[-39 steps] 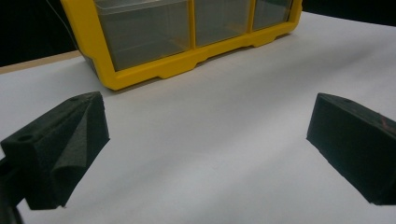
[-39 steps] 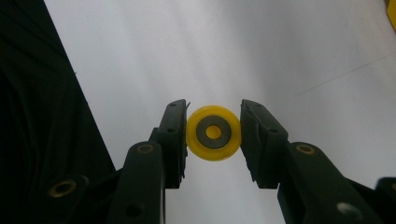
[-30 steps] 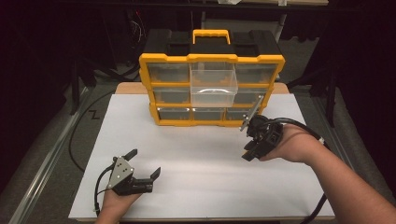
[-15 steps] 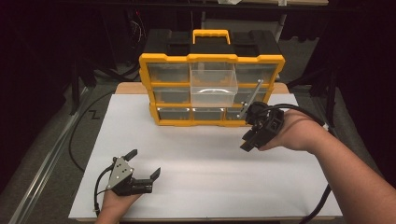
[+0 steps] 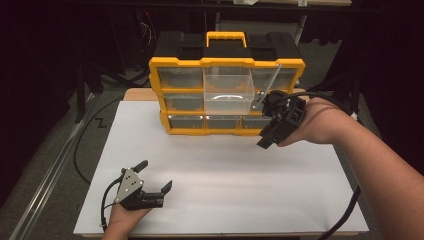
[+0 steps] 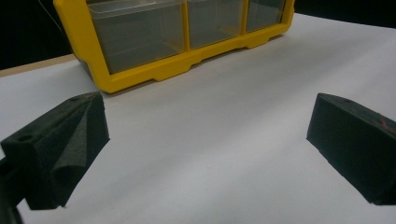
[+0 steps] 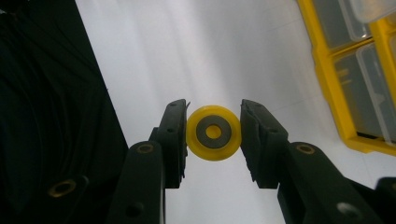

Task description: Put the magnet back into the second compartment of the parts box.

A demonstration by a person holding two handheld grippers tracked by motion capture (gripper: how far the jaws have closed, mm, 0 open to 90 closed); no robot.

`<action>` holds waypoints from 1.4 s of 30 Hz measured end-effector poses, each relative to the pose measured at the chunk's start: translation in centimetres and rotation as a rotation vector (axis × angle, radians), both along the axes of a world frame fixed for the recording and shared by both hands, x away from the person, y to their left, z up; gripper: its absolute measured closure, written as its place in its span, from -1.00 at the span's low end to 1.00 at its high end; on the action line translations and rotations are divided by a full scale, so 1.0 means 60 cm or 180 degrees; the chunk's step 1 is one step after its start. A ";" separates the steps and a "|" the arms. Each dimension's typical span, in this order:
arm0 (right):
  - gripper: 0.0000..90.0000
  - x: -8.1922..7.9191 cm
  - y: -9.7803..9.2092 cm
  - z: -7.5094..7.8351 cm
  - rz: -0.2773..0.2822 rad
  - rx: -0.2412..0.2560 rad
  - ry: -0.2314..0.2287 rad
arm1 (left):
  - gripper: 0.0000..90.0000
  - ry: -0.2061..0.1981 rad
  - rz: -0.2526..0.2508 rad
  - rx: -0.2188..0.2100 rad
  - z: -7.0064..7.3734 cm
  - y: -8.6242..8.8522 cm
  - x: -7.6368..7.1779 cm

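Note:
A yellow organizer with clear drawers stands at the back of the white table top. Its top middle drawer is pulled out. My right gripper hovers in front of the organizer's right side, jaws pointing down and left. In the right gripper view it is shut on a small yellow wheel with a grey hub. My left gripper rests near the front left, open, with nothing between its fingers.
The organizer's yellow base lies ahead of the left gripper, and its edge is beside the right one. A black cable runs along the table's left side. Bare white surface spans the middle and front.
My right gripper has lifted and moved away from me toward the organizer's right front, still carrying the wheel. The left gripper has stayed put.

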State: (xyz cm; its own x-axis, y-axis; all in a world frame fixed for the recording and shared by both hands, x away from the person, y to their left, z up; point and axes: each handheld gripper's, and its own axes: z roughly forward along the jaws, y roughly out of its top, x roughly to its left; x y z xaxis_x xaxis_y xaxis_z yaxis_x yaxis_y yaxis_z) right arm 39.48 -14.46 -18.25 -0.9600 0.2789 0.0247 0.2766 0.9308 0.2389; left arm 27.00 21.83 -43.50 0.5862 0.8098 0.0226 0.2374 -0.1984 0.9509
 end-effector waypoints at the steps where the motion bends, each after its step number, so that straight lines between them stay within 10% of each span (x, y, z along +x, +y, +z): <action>1: 0.43 0.001 0.002 0.004 -0.0003 -0.0002 0.0003 | -1.00 -0.0001 -0.0003 0.0000 0.000 0.000 0.000; 42: 0.43 0.048 0.076 0.121 0.0083 -0.0140 -0.0227 | -1.00 -0.0001 -0.0029 -0.0009 0.001 0.004 -0.002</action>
State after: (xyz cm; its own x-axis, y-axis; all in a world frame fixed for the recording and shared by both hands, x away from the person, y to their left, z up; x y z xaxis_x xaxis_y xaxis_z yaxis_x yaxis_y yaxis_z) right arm 42.38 -9.92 -10.97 -0.9658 0.2531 -0.0558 0.2358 0.9475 0.2160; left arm 26.87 22.10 -43.45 0.5935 0.8045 0.0206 0.2352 -0.1978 0.9516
